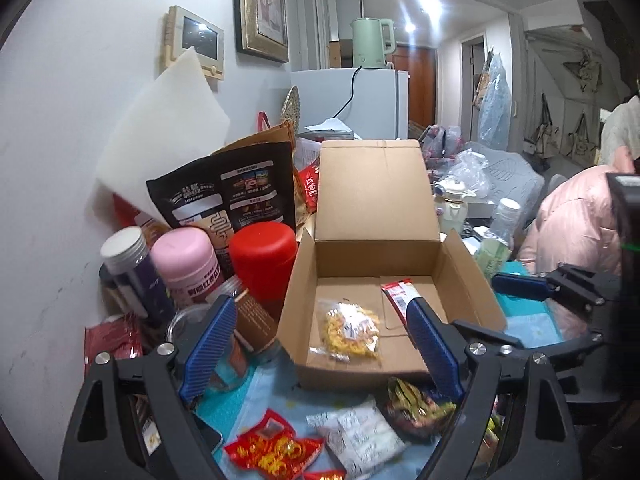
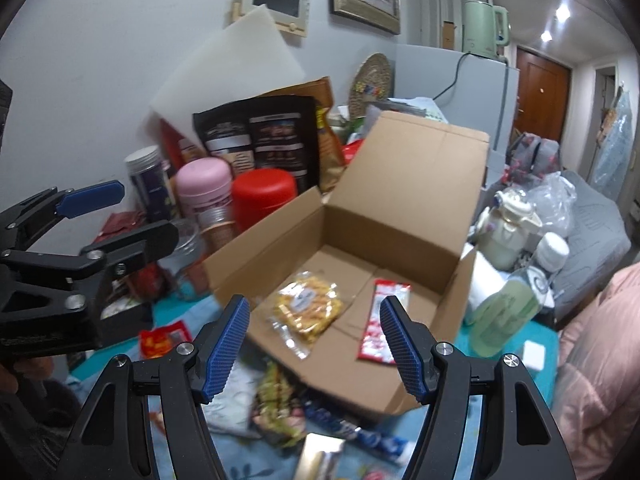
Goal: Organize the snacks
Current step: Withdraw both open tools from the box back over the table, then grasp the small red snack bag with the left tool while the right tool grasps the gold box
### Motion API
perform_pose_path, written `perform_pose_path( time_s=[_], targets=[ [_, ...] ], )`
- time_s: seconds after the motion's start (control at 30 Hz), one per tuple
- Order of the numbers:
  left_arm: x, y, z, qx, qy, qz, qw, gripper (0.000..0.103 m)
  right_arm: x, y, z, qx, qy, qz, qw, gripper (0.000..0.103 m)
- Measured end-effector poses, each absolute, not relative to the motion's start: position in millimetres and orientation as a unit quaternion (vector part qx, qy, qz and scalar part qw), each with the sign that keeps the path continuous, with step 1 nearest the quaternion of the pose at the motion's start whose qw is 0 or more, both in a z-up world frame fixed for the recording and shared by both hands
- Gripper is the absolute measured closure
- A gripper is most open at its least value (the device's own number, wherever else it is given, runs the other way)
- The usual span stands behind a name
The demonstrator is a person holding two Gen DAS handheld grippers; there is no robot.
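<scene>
Cardboard box (image 1: 376, 280) open at centre of the blue cloth (image 1: 256, 392), lid flap standing up at the back. Inside already: a clear bag of yellow snacks (image 1: 352, 330) on the floor of the box toward its left, and a red-and-white stick packet (image 2: 382, 320) beside it on the right, long axis running front to back.

Out in front of the box, loose on the cloth and not yet packed: a red packet with yellow print (image 1: 276, 446), a white packet (image 1: 360, 436) just right of it, and a dark crinkly packet with green and red print (image 1: 416, 406) lying near the box's front wall.

Left gripper (image 1: 320, 348) hovering above these, spread wide, nothing between the blue pads. White packet almost straight below and ahead of it, between the fingers in the wrist view. Right gripper (image 2: 316, 344) poised over the box's front edge, about half spread, also empty; in its own view the yellow bag and the stick packet sit between the fingers but well beyond them.

Likely next pick: one of the loose packets. Left gripper looks nearer to the red and white ones; dark packet about between the two.

Jars (image 1: 188, 268) and pouches crowded against the wall to the left of the box, untouched.
</scene>
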State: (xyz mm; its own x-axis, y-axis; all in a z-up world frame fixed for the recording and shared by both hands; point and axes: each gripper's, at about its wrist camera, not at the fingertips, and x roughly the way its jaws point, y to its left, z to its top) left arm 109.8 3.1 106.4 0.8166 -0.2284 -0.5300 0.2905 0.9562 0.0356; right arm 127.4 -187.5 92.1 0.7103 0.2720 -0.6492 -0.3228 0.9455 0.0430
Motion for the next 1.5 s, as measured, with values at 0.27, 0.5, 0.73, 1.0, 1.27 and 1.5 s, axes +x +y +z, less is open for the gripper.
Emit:
perform_pose_path(
  time_s=[0.27, 0.5, 0.73, 1.0, 1.27, 1.5],
  targets=[
    [80, 26, 96, 0.052, 0.274, -0.129, 0.952, 0.015, 95, -168, 90, -0.043, 0.340, 0.176, 0.923, 0.035],
    [64, 38, 75, 0.055, 0.297, -0.125, 0.945, 0.015, 72, -156, 73, -0.036, 0.357, 0.185, 0.915, 0.035],
    [57, 48, 47, 0.056, 0.334, -0.115, 0.934, 0.015, 59, -150, 45, -0.029, 0.390, 0.192, 0.900, 0.035],
    [48, 55, 14, 0.056, 0.372, -0.100, 0.921, 0.015, 53, -145, 12, -0.019, 0.429, 0.196, 0.881, 0.035],
    [48, 57, -15, 0.042, 0.411, -0.095, 0.906, 0.015, 51, -143, -14, -0.013, 0.460, 0.194, 0.866, 0.035],
    [49, 58, -38, 0.034, 0.437, -0.094, 0.894, 0.015, 49, -142, -28, -0.023, 0.470, 0.178, 0.864, 0.035]
  ],
)
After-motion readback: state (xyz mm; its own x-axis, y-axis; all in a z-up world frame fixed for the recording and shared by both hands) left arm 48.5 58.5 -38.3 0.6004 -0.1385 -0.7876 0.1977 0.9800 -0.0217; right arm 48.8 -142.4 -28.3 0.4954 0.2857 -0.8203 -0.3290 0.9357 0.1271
